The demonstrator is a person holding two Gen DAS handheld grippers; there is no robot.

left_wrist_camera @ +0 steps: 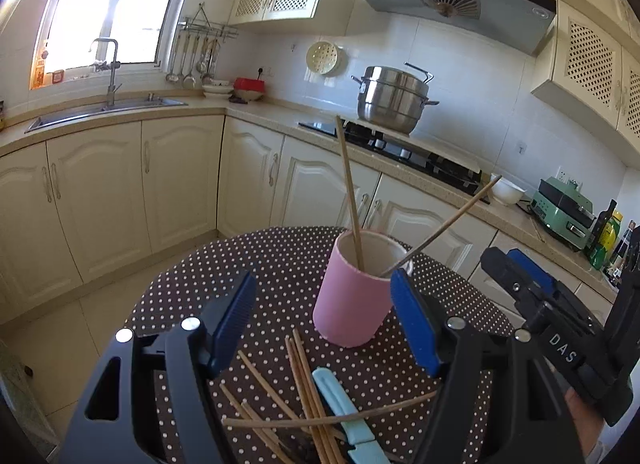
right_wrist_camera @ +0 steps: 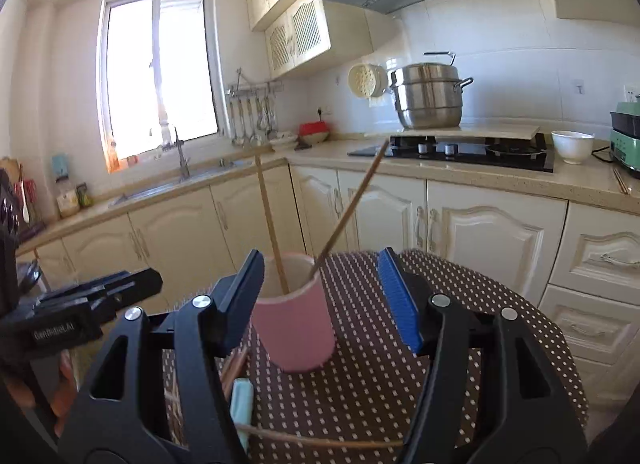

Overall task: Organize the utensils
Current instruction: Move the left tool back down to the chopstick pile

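A pink cup [left_wrist_camera: 350,300] stands on the round dotted table [left_wrist_camera: 280,264] with two wooden chopsticks [left_wrist_camera: 352,191] leaning in it. Several loose chopsticks [left_wrist_camera: 304,396] and a light blue utensil [left_wrist_camera: 344,408] lie in front of it. My left gripper [left_wrist_camera: 324,320] is open and empty, above the loose pile. My right gripper [right_wrist_camera: 320,304] is open and empty, its jaws wide apart just before the cup [right_wrist_camera: 296,328]. The chopsticks [right_wrist_camera: 272,219] in the cup, the blue utensil [right_wrist_camera: 242,400] and a loose chopstick [right_wrist_camera: 320,442] show there too.
The right gripper's body [left_wrist_camera: 560,328] is at the right in the left wrist view; the left one [right_wrist_camera: 80,312] is at the left in the right wrist view. Cabinets, sink [left_wrist_camera: 104,109], stove [right_wrist_camera: 472,151] with steel pot [right_wrist_camera: 430,95] and white bowl [right_wrist_camera: 572,145] ring the table.
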